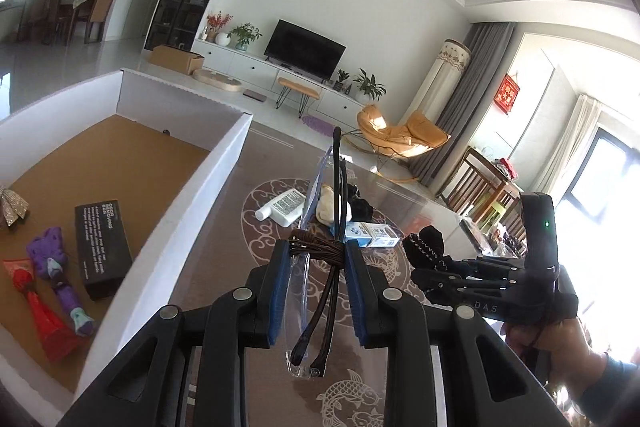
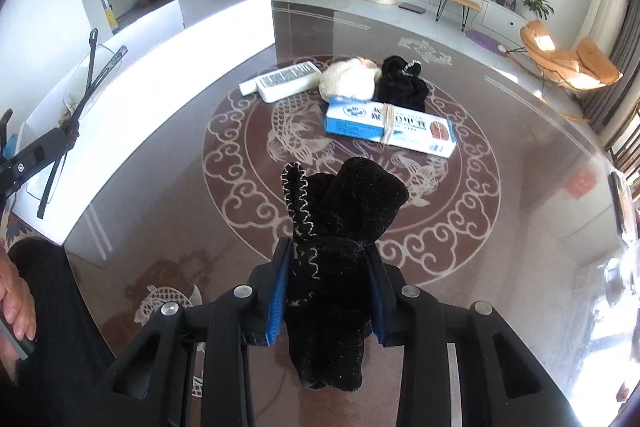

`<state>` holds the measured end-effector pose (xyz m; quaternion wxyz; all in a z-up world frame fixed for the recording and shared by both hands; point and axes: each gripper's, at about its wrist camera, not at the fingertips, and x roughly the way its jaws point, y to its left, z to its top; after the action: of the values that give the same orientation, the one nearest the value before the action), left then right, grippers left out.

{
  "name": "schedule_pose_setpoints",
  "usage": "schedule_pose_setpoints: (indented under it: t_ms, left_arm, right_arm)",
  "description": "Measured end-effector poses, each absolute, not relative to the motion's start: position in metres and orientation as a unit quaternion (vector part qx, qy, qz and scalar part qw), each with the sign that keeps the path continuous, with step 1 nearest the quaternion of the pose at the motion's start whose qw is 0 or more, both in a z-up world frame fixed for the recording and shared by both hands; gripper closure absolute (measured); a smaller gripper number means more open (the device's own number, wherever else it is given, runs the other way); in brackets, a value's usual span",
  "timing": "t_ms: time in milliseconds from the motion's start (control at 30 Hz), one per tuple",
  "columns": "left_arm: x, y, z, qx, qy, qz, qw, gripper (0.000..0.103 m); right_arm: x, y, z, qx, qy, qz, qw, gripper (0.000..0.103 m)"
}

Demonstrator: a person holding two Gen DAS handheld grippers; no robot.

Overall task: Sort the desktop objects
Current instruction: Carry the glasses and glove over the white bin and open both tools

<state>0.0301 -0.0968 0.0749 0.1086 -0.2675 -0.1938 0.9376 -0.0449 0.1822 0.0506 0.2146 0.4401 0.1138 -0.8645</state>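
Left of my left gripper (image 1: 316,291) sits the white box (image 1: 192,195), already holding a black carton (image 1: 102,247) and two figurines (image 1: 56,287). Left gripper is closed on folded clear glasses (image 1: 320,247), pads clamped across the cord-wrapped middle; lenses stiff, brittle, slippery, so that bound middle seems the safest hold and I judge light pressure best. To the right, my right gripper (image 2: 328,291) is clamped on a soft black cloth bundle (image 2: 340,227), light and compressible, gripped around its waist. Ahead of it on the table (image 2: 520,227): white bottle (image 2: 284,81), cream cloth (image 2: 348,79), black cloth (image 2: 404,83), blue-white carton (image 2: 392,127).
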Motion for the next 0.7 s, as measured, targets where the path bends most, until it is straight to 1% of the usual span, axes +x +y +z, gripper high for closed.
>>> schedule_pose_setpoints:
  t_ms: [100,233,300,400,467,533,567,600,633,667,700]
  left_arm:
    - [0.029,-0.148,0.096,-0.260,-0.195,0.944,0.056,0.076]
    - [0.020,-0.215,0.097,-0.278,-0.207,0.938,-0.017,0.076]
    - [0.010,-0.241,0.088,-0.297,-0.207,0.931,-0.049,0.076]
    - [-0.007,-0.269,0.067,-0.339,-0.219,0.912,-0.079,0.076]
    - [-0.019,-0.279,0.051,-0.377,-0.217,0.894,-0.109,0.073]
    - [-0.027,-0.286,0.036,-0.408,-0.216,0.876,-0.138,0.064]
    - [-0.027,-0.290,0.028,-0.416,-0.222,0.870,-0.144,0.043]
    - [-0.027,-0.293,0.023,-0.417,-0.229,0.867,-0.147,0.018]
    - [-0.024,-0.294,0.019,-0.412,-0.233,0.868,-0.151,0.011]
    - [-0.022,-0.294,0.016,-0.404,-0.233,0.870,-0.157,0.008]
    - [-0.022,-0.293,0.016,-0.399,-0.229,0.873,-0.159,0.008]
  right_arm:
    - [-0.054,0.127,0.088,0.399,0.110,-0.872,0.260,0.069]
    - [-0.063,0.041,0.120,0.362,0.094,-0.866,0.332,0.069]
    - [-0.068,-0.007,0.121,0.352,0.100,-0.859,0.358,0.069]
    - [-0.079,-0.069,0.107,0.361,0.116,-0.847,0.372,0.069]
    - [-0.086,-0.100,0.093,0.368,0.130,-0.845,0.366,0.068]
    - [-0.094,-0.120,0.078,0.376,0.140,-0.842,0.360,0.066]
    - [-0.097,-0.126,0.071,0.385,0.140,-0.840,0.356,0.059]
    - [-0.100,-0.131,0.064,0.396,0.138,-0.837,0.351,0.052]
    - [-0.102,-0.132,0.058,0.404,0.134,-0.837,0.343,0.035]
    - [-0.104,-0.131,0.053,0.406,0.130,-0.840,0.337,0.025]
    - [-0.103,-0.128,0.051,0.403,0.127,-0.843,0.333,0.023]
